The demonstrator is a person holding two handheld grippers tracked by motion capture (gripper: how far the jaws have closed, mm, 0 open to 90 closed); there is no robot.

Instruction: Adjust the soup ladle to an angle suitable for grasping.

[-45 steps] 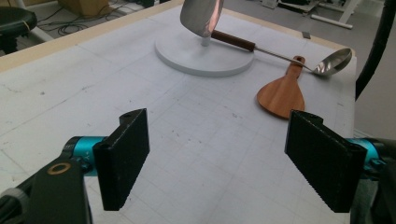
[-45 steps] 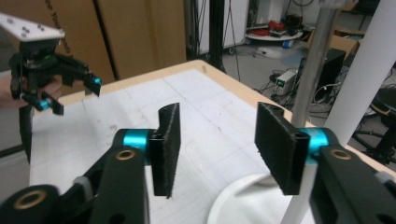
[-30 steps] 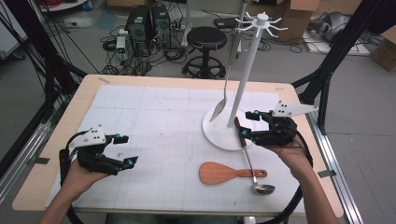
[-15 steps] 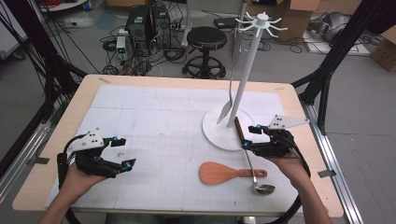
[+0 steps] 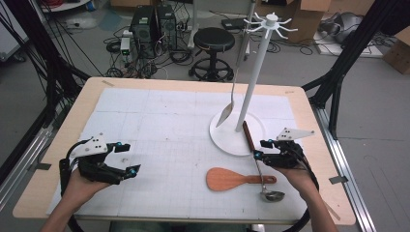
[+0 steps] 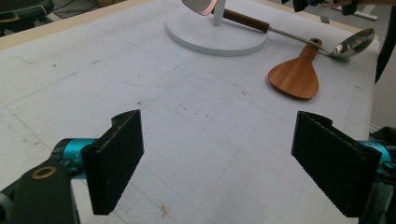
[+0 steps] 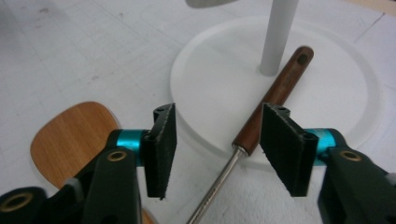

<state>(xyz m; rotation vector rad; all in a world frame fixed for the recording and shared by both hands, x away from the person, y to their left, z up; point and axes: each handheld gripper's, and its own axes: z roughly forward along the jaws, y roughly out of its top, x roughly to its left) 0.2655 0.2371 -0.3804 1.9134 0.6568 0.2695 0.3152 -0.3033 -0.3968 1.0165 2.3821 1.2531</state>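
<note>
A ladle (image 5: 261, 170) lies at the right of the table, its brown wooden handle (image 7: 275, 105) resting on the round base (image 5: 227, 137) of a white utensil stand (image 5: 251, 82). My right gripper (image 5: 259, 149) is low over that handle. In the right gripper view its jaws (image 7: 217, 140) straddle the handle's lower end with a gap on each side; they have just been closing. A wooden spatula (image 5: 227, 179) lies left of the ladle's shaft. My left gripper (image 5: 131, 158) rests at the table's left, jaws wide and empty (image 6: 219, 158).
A metal spoon (image 5: 226, 115) hangs from one of the stand's hooks, its bowl just above the base. A white gridded mat (image 5: 169, 125) covers most of the table. The left gripper view shows the spatula (image 6: 296, 77) and the ladle bowl (image 6: 355, 43) far off.
My right gripper has come down from beside the stand's pole to the ladle handle, and its jaws have narrowed around it. The left gripper has stayed put.
</note>
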